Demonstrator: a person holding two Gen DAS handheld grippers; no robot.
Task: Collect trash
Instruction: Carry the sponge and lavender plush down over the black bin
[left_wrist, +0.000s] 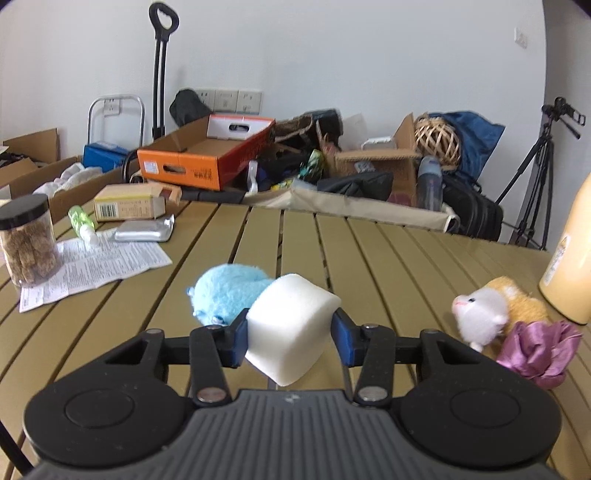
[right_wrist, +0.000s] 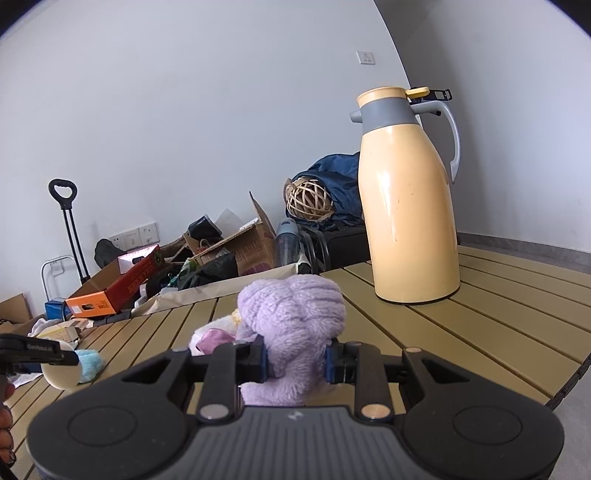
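The left gripper (left_wrist: 290, 334) clamps a white foam block (left_wrist: 291, 328), tilted, just above the slatted table (left_wrist: 388, 258), with a blue plush (left_wrist: 225, 295) right behind it. The right gripper (right_wrist: 295, 360) is squeezed shut on a lilac plush (right_wrist: 291, 325). A yellow flask (right_wrist: 410, 206) stands far right.

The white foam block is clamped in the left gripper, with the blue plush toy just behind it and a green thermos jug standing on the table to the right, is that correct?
Not quite: the thermos jug is pale yellow with a grey collar, not green, as the right wrist view shows. The rest holds: the left gripper clamps the white foam block, with the blue plush toy just behind it.
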